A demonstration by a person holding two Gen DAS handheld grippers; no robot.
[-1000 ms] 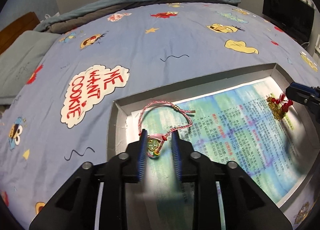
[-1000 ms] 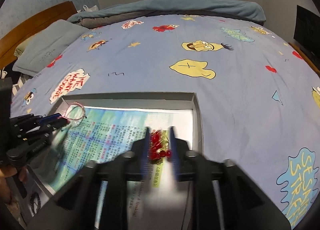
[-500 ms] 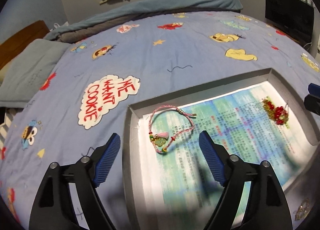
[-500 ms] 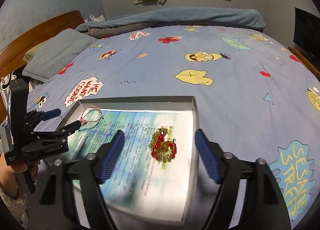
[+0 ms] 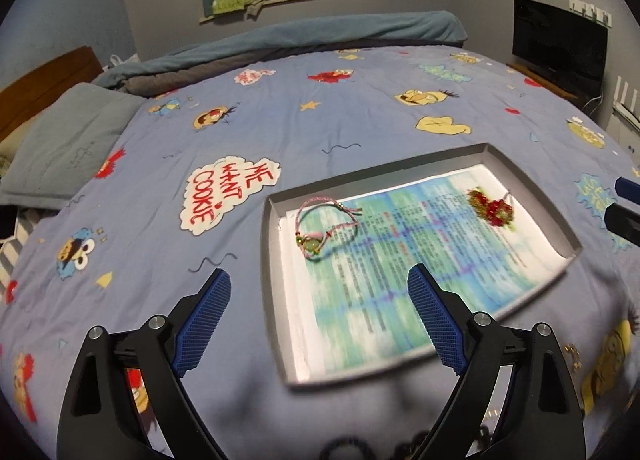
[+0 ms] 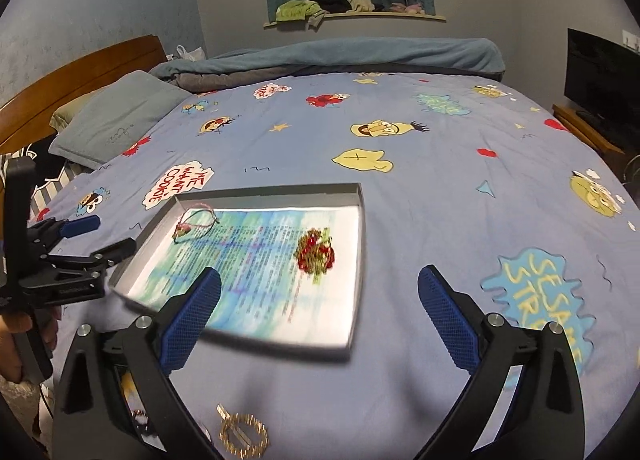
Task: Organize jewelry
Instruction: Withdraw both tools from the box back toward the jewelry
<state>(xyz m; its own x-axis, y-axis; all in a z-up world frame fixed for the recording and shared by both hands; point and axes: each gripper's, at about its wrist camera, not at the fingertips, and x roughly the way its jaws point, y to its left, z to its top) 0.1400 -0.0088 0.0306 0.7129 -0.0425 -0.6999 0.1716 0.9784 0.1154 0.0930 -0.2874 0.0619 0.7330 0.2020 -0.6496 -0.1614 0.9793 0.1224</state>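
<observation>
A shallow grey tray lined with a printed blue-green sheet is seen lying on the blue cartoon-print bedspread. A pink cord bracelet with a green charm is found in the tray's far left corner, resting on the sheet. A red-and-gold beaded piece is placed near the tray's far right edge, well apart from the bracelet. The left gripper is held above the bedspread at the tray's near left edge, its blue-padded fingers spread wide with nothing between them. The right gripper is held over the tray's near edge, its fingers likewise spread wide and empty. In the right wrist view a gold ring-shaped ornament is seen lying on the bedspread close to the camera, outside the tray; its detail is too blurred to be told. A grey pillow is seen at the bed's far left, beside a wooden headboard.
</observation>
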